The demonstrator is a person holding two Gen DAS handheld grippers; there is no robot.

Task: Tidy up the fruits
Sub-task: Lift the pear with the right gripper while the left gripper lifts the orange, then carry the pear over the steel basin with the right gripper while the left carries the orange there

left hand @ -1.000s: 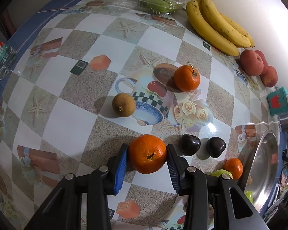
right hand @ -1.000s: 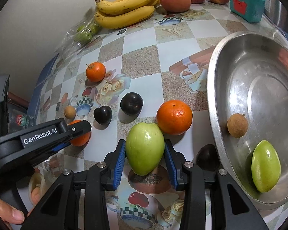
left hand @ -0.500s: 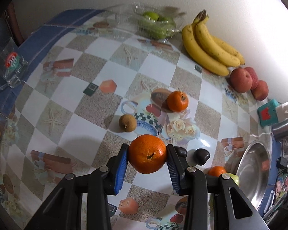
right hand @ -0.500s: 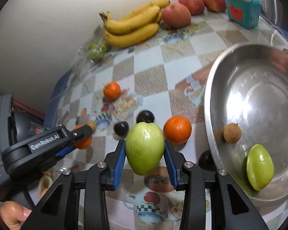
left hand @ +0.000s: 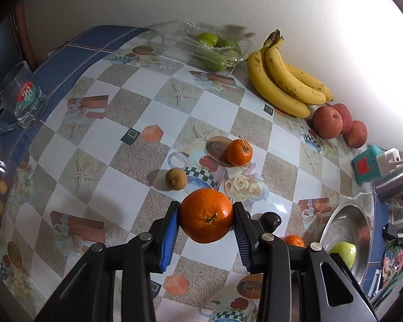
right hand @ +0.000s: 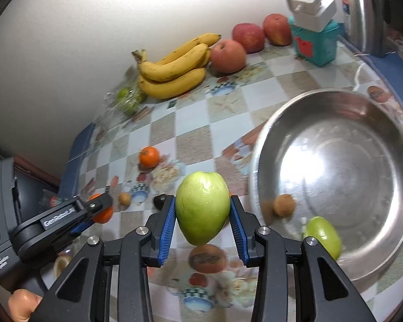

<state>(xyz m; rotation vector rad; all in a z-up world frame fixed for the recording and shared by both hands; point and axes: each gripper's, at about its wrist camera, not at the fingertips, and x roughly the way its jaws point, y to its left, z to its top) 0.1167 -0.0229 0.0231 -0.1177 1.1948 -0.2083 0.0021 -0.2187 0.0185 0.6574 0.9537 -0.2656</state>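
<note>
My left gripper (left hand: 205, 218) is shut on a large orange (left hand: 206, 216), held above the patterned table. My right gripper (right hand: 201, 214) is shut on a green mango-shaped fruit (right hand: 201, 208), also in the air. In the right wrist view the left gripper (right hand: 100, 209) shows at the lower left with its orange (right hand: 103, 214). The steel bowl (right hand: 376, 123) at the right holds a small brown fruit (right hand: 283, 205) and another green fruit (right hand: 322, 234). On the table lie a small orange (left hand: 239, 152), a brown fruit (left hand: 176, 179), a dark plum (left hand: 270, 221) and another orange (left hand: 294, 241).
Along the wall lie bananas (left hand: 284, 83), red apples (left hand: 327, 122) and a clear pack of green fruit (left hand: 215, 49). A glass mug (left hand: 20, 99) stands at the left edge. A teal box with a white plug (right hand: 315, 40) and a steel kettle (right hand: 362, 8) stand near the bowl.
Both grippers have risen with their fruits still held, so the table looks farther away. The right gripper's view has swung toward the bowl.
</note>
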